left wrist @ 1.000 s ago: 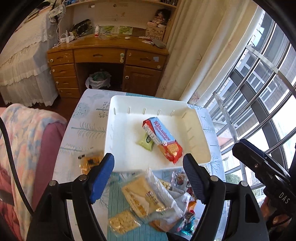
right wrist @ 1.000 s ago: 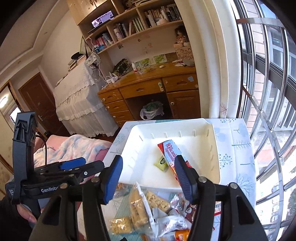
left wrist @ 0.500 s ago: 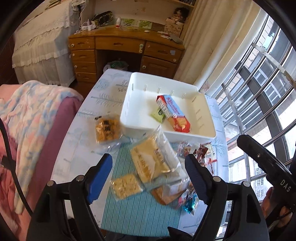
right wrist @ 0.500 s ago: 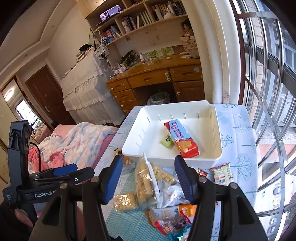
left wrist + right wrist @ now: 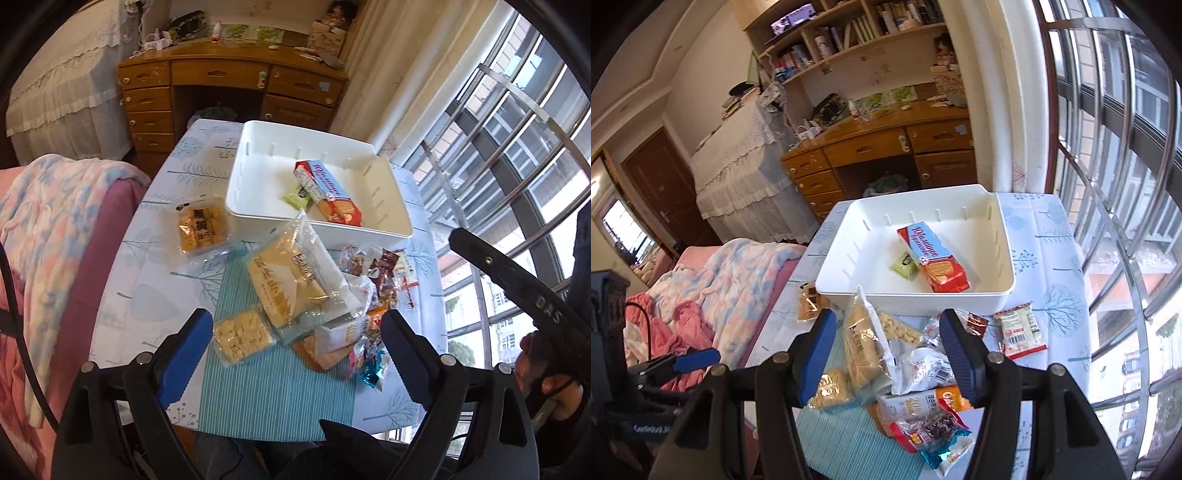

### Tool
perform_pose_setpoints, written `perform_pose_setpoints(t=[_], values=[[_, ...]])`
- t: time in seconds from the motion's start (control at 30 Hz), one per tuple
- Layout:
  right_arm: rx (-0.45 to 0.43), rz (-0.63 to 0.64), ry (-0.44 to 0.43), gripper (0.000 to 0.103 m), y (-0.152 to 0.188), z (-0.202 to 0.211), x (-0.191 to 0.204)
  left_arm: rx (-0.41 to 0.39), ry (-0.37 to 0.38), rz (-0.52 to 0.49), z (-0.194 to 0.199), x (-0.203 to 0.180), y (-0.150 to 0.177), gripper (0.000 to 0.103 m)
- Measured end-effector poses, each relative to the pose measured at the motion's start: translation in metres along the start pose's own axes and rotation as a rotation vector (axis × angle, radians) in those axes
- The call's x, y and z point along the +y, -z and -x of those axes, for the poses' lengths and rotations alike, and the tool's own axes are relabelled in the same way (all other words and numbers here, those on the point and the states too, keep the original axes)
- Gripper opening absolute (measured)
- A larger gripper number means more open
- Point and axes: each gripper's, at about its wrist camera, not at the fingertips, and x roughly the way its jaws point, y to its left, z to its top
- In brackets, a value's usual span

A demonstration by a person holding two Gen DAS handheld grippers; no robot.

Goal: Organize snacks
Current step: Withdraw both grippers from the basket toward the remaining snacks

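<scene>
A white tray [image 5: 236, 199] [image 5: 912, 299] sits at the far side of the table. It holds a red and blue biscuit pack [image 5: 328, 192] [image 5: 934, 254] and a small green packet [image 5: 297, 197] [image 5: 905, 266]. In front of it lies a pile of snacks: a big clear bag of yellow cakes [image 5: 288, 280], a cracker packet [image 5: 242, 334] and several small wrappers. A yellow snack packet [image 5: 201, 225] lies left of the tray. My left gripper [image 5: 295, 354] hovers above the pile, its jaws opening, nothing between them. My right gripper [image 5: 888, 354] hangs open over the same pile, empty.
A teal striped mat [image 5: 273, 387] lies under the pile. A red-trimmed packet [image 5: 1021, 330] lies alone on the right. A pink bed with a blanket [image 5: 44, 236] borders the table's left, barred windows [image 5: 517, 129] its right, a wooden desk [image 5: 236, 85] stands behind.
Both grippers have drawn back from the tray toward the table's near edge, so the whole pile now shows. The left jaws stand wider apart.
</scene>
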Motion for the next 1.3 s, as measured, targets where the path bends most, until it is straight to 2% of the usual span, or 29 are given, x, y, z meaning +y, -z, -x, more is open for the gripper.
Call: perform_pose_setpoints(t=[0.2, 0.27, 0.47, 0.6, 1.0, 1.17, 1.3], values=[[-0.008, -0.110, 0.066, 0.059, -0.004, 0.000, 0.003, 0.016, 0.061, -0.094, 0.000, 0.002, -0.007, 0.092], [-0.012, -0.153, 0.096, 0.062, -0.003, 0.003, 0.007, 0.016, 0.078, -0.123, 0.002, 0.005, -0.011, 0.093], [-0.036, -0.232, 0.167, 0.066, 0.008, 0.008, 0.022, 0.031, 0.112, -0.198, 0.004, 0.027, -0.021, 0.093], [-0.041, -0.324, 0.203, 0.073, 0.022, 0.006, 0.027, 0.055, 0.121, -0.253, 0.000, 0.046, -0.027, 0.093], [-0.036, -0.682, 0.304, 0.077, 0.089, -0.009, 0.037, 0.196, 0.131, -0.427, -0.028, 0.097, -0.035, 0.093], [-0.013, -0.804, 0.328, 0.077, 0.124, -0.014, 0.038, 0.265, 0.130, -0.487, -0.046, 0.102, -0.026, 0.093], [0.008, -0.900, 0.314, 0.077, 0.149, -0.017, 0.029, 0.324, 0.118, -0.539, -0.066, 0.095, -0.016, 0.093]])
